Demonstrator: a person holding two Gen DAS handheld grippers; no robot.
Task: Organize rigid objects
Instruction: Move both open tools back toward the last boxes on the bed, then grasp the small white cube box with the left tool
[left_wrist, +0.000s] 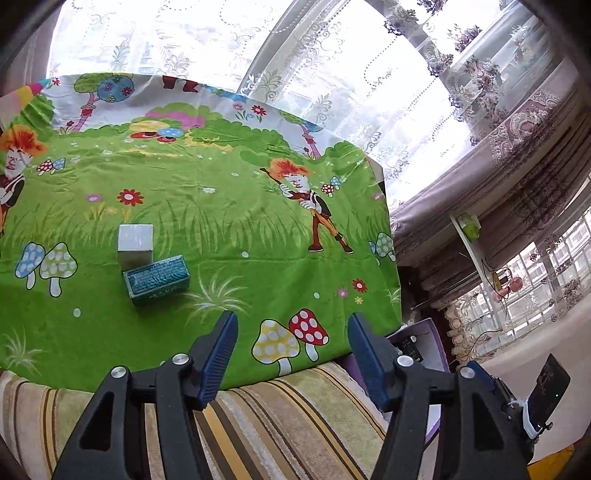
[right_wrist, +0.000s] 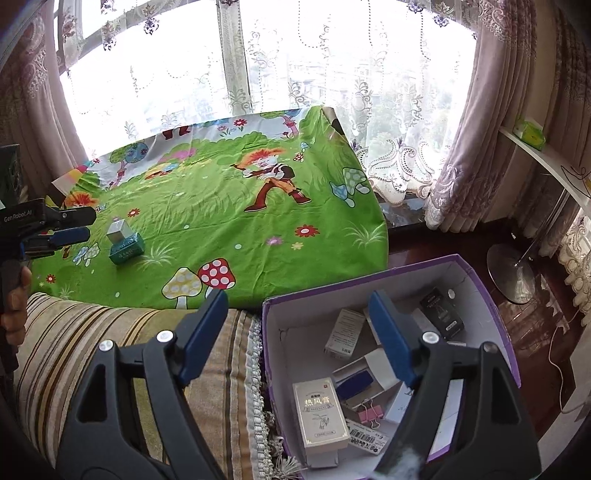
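Most of the sorting looks done, as far as can be judged; the purple box (right_wrist: 480, 280) sitting low beside the bench already holds a clutter of small packages, among them a cream carton with dark lettering (right_wrist: 320, 413), a white carton (right_wrist: 343, 332), a black carton (right_wrist: 441, 312) against the far wall, and a pink binder clip (right_wrist: 369, 410) near the bottom; two things are left out on the green cartoon cloth (left_wrist: 240, 229) that covers the bench: a teal box (left_wrist: 157, 278) lying flat, and a silvery white cube (left_wrist: 135, 242) just behind it, the two touching or very nearly so.

The left gripper (left_wrist: 291, 325) hangs over the near edge of the cloth with its jaws apart and nothing between them; the teal box and the cube lie off to its left, well apart from its fingers; the right gripper (right_wrist: 297, 306) is also spread wide and empty, poised above the near corner of the purple box, so it seems a drop has been made there and the next fetch falls to either hand.

Nothing blocks the way to the two leftovers; the cloth around them is bare; the striped cover (right_wrist: 110, 332) lies between the person and the bench; because the pair sit together, picking one may nudge the other; a floor lamp base (right_wrist: 511, 273) and lace curtains (right_wrist: 332, 74) stand beyond, out of the way.
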